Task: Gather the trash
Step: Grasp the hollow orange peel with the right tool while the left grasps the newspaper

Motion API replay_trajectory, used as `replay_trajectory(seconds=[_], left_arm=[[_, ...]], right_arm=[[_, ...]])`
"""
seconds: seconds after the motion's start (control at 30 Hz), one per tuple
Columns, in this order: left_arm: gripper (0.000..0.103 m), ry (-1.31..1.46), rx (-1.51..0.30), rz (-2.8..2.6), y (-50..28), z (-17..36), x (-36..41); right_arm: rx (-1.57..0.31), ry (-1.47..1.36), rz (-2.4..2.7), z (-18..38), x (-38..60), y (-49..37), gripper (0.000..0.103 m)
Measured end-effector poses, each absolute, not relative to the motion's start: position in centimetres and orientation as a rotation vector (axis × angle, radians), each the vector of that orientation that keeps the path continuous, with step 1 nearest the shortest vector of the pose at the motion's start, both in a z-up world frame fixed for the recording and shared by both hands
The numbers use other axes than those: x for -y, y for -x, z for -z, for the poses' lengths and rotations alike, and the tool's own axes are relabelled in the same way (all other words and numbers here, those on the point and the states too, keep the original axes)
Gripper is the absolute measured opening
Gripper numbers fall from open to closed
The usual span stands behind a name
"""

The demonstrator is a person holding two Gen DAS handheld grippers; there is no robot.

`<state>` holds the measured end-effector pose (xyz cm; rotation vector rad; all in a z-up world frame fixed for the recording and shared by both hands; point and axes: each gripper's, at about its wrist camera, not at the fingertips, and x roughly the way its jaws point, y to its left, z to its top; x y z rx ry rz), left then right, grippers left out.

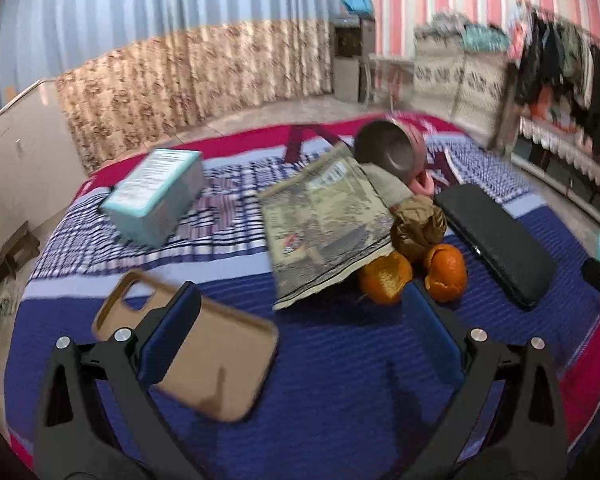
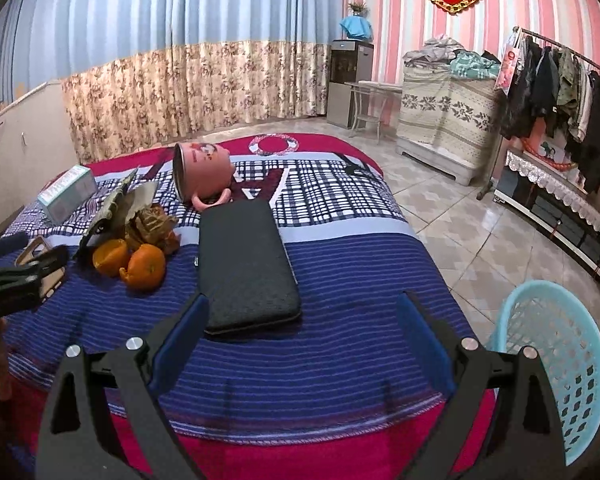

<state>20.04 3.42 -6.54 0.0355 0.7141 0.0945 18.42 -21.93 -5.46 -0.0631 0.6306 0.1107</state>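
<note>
Orange peels [image 1: 416, 270] lie on the bed beside a crumpled brown paper [image 1: 418, 228] and a folded newspaper [image 1: 324, 224]. They also show in the right wrist view: peels [image 2: 138, 264], brown paper [image 2: 152, 224], newspaper [image 2: 116, 204]. My left gripper [image 1: 300, 312] is open and empty, hovering just short of the peels. My right gripper [image 2: 304, 320] is open and empty above the bed's near edge, by the black case [image 2: 246, 268]. A light blue plastic basket [image 2: 556, 364] stands on the floor at the lower right.
A tan phone case [image 1: 204, 356] lies under my left finger. A teal box [image 1: 156, 196], a tipped pink pot [image 2: 204, 174] and the black case [image 1: 496, 240] also lie on the striped bedspread [image 2: 340, 264]. Tiled floor, a clothes rack [image 2: 560, 88] and cabinets are to the right.
</note>
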Motion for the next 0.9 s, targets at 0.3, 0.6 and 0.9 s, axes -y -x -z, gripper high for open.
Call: replay_trajectory(seconds=[0.3, 0.6, 0.9], left_arm=[[0.054, -0.017, -0.773, -0.074, -23.8, 7.4, -4.2], [0.003, -0.010, -0.723, -0.085, -21.7, 5.9, -8.1], [0.003, -0.019, -0.658, -0.088, -16.8, 3.3, -10.6]], right_arm=[[-0.664, 0.016, -0.163, 6.2, 20.6, -19.3, 0.092], [-0.702, 0.057, -0.312, 6.9, 14.7, -21.0, 0.091], [-0.756, 0.184, -0.398, 9.1, 9.2, -23.0, 0.057]])
